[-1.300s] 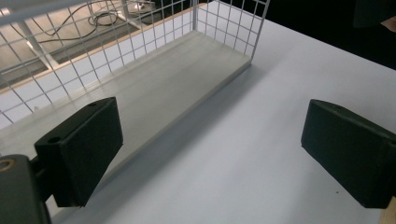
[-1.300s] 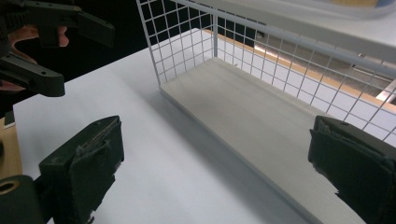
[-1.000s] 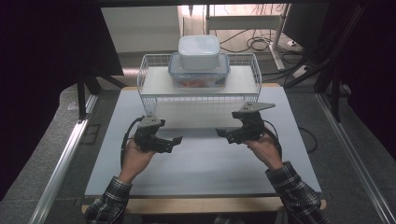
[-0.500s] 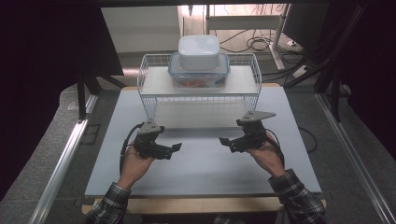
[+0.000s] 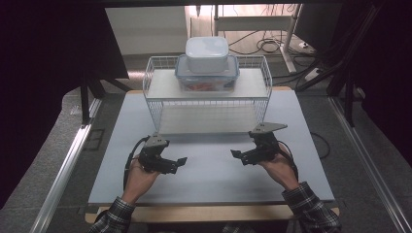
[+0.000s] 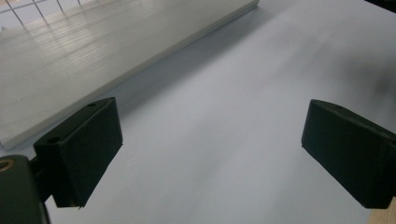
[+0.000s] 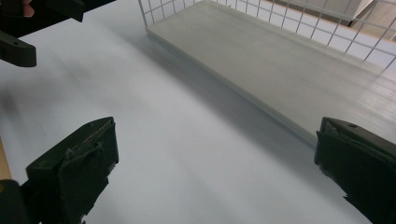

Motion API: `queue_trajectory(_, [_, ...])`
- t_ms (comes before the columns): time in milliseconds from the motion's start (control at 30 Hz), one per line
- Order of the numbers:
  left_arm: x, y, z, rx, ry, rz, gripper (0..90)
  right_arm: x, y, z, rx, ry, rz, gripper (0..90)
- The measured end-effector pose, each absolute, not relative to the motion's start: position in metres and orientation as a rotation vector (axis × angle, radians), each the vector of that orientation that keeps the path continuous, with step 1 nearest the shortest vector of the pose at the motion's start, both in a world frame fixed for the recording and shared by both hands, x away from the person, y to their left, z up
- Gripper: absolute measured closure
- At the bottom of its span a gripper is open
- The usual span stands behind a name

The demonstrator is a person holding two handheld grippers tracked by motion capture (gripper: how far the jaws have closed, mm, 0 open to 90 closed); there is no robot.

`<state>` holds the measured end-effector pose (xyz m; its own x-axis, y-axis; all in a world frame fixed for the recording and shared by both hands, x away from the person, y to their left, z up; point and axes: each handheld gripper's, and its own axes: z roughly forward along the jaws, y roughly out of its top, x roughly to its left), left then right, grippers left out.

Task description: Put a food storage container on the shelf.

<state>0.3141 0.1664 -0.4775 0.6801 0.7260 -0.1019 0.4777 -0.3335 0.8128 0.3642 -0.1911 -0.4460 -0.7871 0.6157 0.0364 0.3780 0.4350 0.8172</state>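
A white wire rack (image 5: 208, 92) stands at the back of the pale table (image 5: 209, 170). On its top shelf sits a clear container with a blue-rimmed lid (image 5: 207, 77), and a white lidded box (image 5: 207, 53) is stacked on that. My left gripper (image 5: 179, 164) hovers over the table's front left, open, its jaws wide apart with nothing between them (image 6: 210, 154). My right gripper (image 5: 238, 156) is at the front right, also open and empty (image 7: 215, 172). Both point inward toward each other. The rack's lower board (image 6: 93, 51) (image 7: 280, 65) lies just beyond each gripper.
The table's wooden front edge (image 5: 209, 212) runs below the person's plaid sleeves. Metal rails (image 5: 63, 170) flank the table on the floor, with cables (image 5: 265, 44) behind the rack. In the right gripper view the left gripper (image 7: 18, 49) shows at the top left.
Both grippers have drawn back from the rack toward the table's front edge and sit lower in the high view. Nothing was picked up.
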Motion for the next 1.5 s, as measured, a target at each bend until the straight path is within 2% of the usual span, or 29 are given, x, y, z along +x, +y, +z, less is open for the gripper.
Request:
queue_trajectory(1033, [0.288,0.18,-0.508,2.058,0.982,0.363,3.5,0.338,-0.216,-0.487,0.943,2.454,1.205,0.0])
queue_trajectory(1500, [0.288,0.189,-0.521,2.106,1.004,0.405,2.6,0.335,-0.218,-0.507,0.949,2.489,1.124,0.1])
